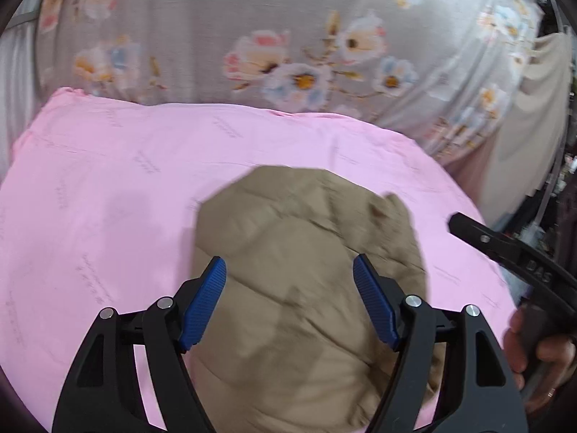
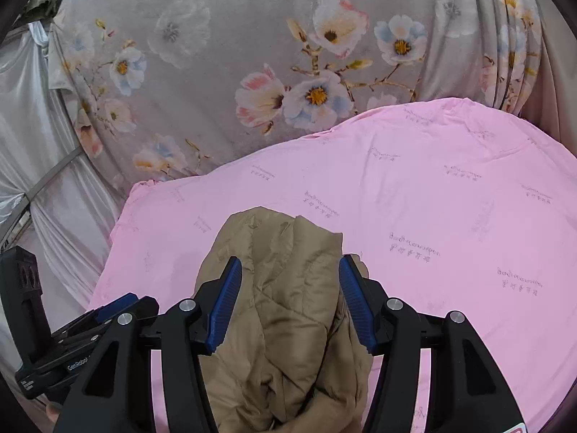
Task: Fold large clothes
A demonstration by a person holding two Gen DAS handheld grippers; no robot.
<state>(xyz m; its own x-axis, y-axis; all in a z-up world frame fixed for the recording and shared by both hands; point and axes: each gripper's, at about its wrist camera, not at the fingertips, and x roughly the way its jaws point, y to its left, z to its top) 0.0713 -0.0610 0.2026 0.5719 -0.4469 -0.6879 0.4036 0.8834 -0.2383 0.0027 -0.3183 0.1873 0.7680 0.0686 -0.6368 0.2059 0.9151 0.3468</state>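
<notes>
A tan quilted jacket (image 1: 306, 288) lies in a folded bundle on a pink sheet (image 1: 108, 187). In the left wrist view my left gripper (image 1: 288, 263) hovers over the bundle, open, its blue pads (image 1: 203, 303) clear of the cloth. The right wrist view shows the same jacket (image 2: 288, 324) from the other side, creased and heaped. My right gripper (image 2: 290, 259) is open above it, and nothing is pinched between its pads (image 2: 225, 306). The jacket's near end is hidden under both grippers.
A grey floral cloth (image 2: 216, 54) hangs behind the pink sheet (image 2: 432, 216). White satin drapes (image 2: 43, 144) fall at the left. The right tool's black body (image 1: 505, 252) and the hand (image 1: 533, 346) holding it are at the right; the left tool's body (image 2: 72, 342) is at the lower left.
</notes>
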